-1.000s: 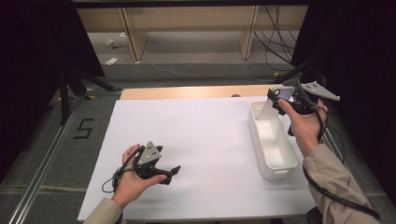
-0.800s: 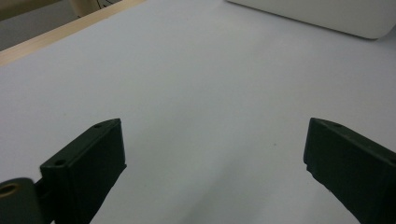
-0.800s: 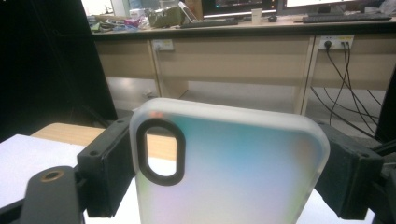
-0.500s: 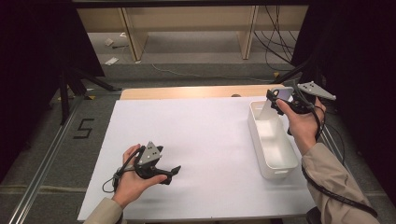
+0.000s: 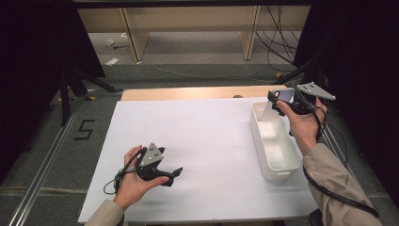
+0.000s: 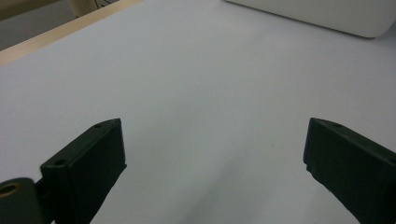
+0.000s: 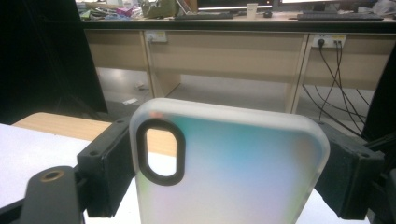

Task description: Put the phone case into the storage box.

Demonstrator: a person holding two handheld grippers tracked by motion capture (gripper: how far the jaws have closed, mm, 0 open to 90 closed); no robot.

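While the right gripper [image 5: 277, 100] hung in the air over the far end of the white bin [image 5: 274, 149], its two black jaws pinched a phone case [image 7: 229, 170] by its long sides, one jaw pressed against each edge. In the right gripper view the case was frosted and pale, with a dark oval camera opening near its upper left corner, and it stood upright between the jaws. From the high view the case [image 5: 272, 109] tilted down toward the bin's far inner wall; whether it touched the bin could not be told. That bin stood along the right edge of the white table [image 5: 202, 136], its long side running from near to far. Close to the near edge, left of the middle, the left gripper [image 5: 175, 173] rested low on the surface in the person's left hand [image 5: 134, 181], its jaws spread wide with nothing but bare table between them
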